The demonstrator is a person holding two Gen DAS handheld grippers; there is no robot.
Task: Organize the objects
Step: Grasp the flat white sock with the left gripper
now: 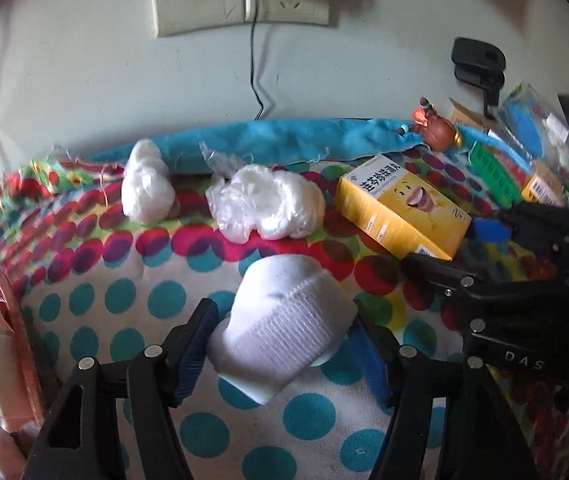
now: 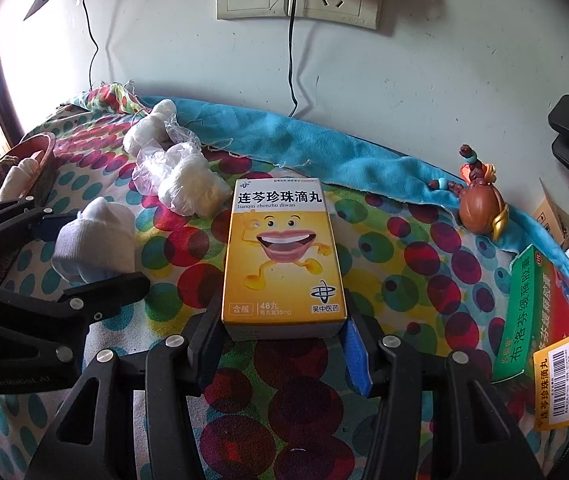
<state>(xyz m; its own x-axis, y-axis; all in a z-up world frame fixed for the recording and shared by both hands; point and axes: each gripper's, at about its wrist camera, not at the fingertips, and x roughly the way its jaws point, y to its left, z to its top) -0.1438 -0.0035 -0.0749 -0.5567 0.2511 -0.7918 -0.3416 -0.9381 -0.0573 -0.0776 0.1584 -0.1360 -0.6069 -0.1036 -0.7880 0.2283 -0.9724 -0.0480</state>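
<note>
Jaws of left gripper [image 1: 280, 348] spread around sock [image 1: 284, 320], not pinching; jaws of right gripper [image 2: 282, 332] closed on near end of yellow box [image 2: 282, 256].

Sorting step under way on dotted cloth [image 1: 124, 300]: sock lying loose between left pads, box flat mid-cloth. Next, likely: either close left onto sock or pull clear, then lift box toward green box [image 2: 532, 312] at far right.

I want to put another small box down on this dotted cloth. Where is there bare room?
Bare patches: the cloth in front of the yellow box, and the stretch between it and the green box, below the brown figurine. Crowded: the left, with the white sock, plastic-wrapped bundles and basket, and the far right edge.
</note>
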